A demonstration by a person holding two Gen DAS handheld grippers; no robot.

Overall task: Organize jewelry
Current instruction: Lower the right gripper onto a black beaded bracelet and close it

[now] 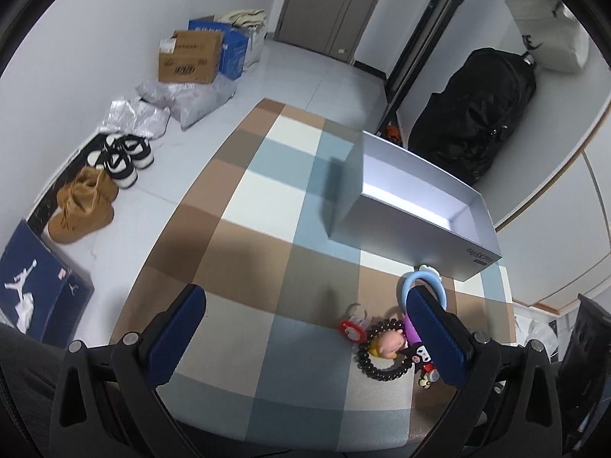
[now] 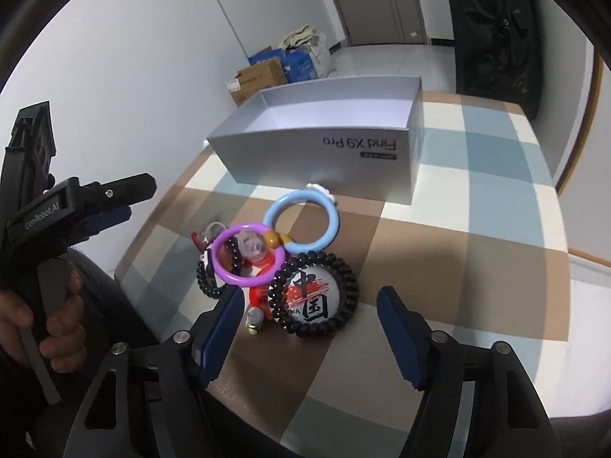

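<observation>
A small pile of jewelry lies on the checked surface point(image 2: 477, 236) just in front of an open grey box point(image 2: 328, 141), whose long side carries upside-down lettering in the right wrist view. In the pile, a light-blue ring point(image 2: 303, 221) lies nearest the box, touching or almost touching its base. A purple ring point(image 2: 248, 257) overlaps the blue one on its left, and a dark beaded bracelet point(image 2: 315, 294) circles a round white badge point(image 2: 311, 294) printed with red and black characters. A second dark bead bracelet point(image 2: 208, 278) sits partly under the purple ring, and a red cord with a small bell point(image 2: 254, 318) trails toward the camera. The right hand-held gripper point(image 2: 311, 337) hangs low over the near edge of the pile with its blue-padded jaws spread wide and nothing between them; its left pad is just beside the bell and the beaded bracelet. The left hand-held gripper point(image 1: 305, 328) is likewise wide open and holds nothing, its right pad in front of part of the blue ring point(image 1: 424, 278) and a small doll-head charm point(image 1: 389, 343) inside a bead bracelet point(image 1: 376, 358). From the right wrist view a hand point(image 2: 46, 320) grips the left tool's handle at the left side of the surface. Inside the box only bare walls and floor show.
</observation>
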